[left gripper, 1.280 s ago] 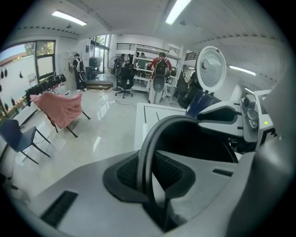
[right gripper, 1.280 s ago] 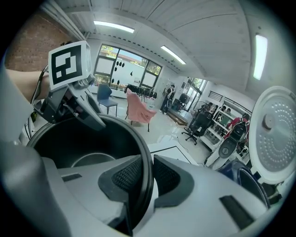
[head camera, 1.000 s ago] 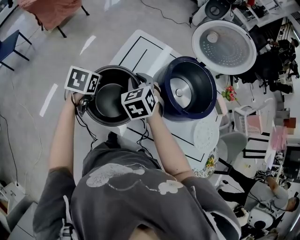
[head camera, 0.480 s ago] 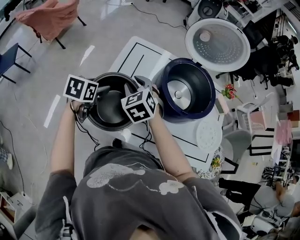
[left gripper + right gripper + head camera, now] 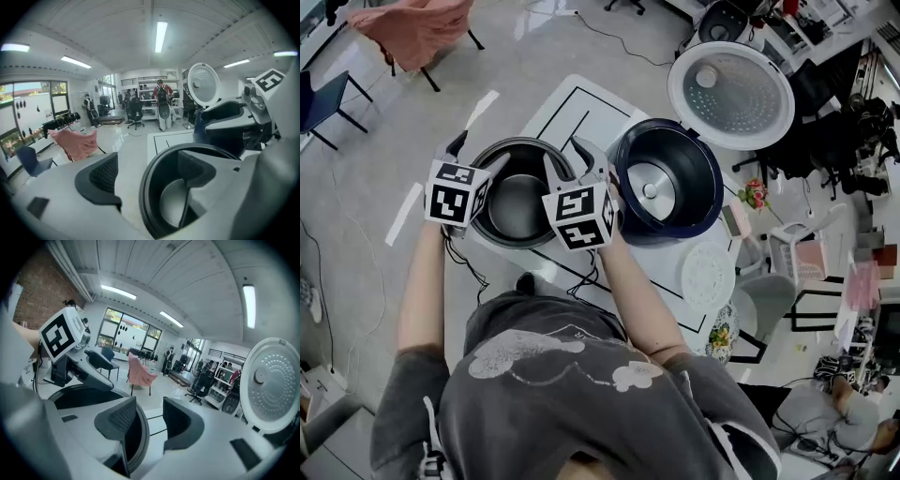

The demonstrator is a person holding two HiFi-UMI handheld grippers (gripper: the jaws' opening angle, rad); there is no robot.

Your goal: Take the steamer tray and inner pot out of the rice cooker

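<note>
The dark inner pot [image 5: 517,192] stands on the white table [image 5: 581,108], left of the navy rice cooker [image 5: 666,183], whose lid [image 5: 731,94] is raised. The white steamer tray [image 5: 708,277] lies on the table to the cooker's right. My left gripper [image 5: 476,155] hangs over the pot's left rim and my right gripper [image 5: 567,157] over its right rim. Both jaws have just been opening. In the left gripper view the pot's rim [image 5: 150,180] runs between the spread jaws, untouched. The right gripper view shows the same rim [image 5: 140,439] between pads [image 5: 119,420] that stand apart from it.
A pink cloth hangs on a chair [image 5: 412,28] on the floor beyond the table. Shelves, another cooker and clutter [image 5: 834,112] crowd the right side. A flower pot [image 5: 757,190] sits near the table's right edge. People [image 5: 161,101] stand far off.
Both grippers have let go of the pot's rim, opened wide and risen a little. The pot stays on the table beside the cooker.
</note>
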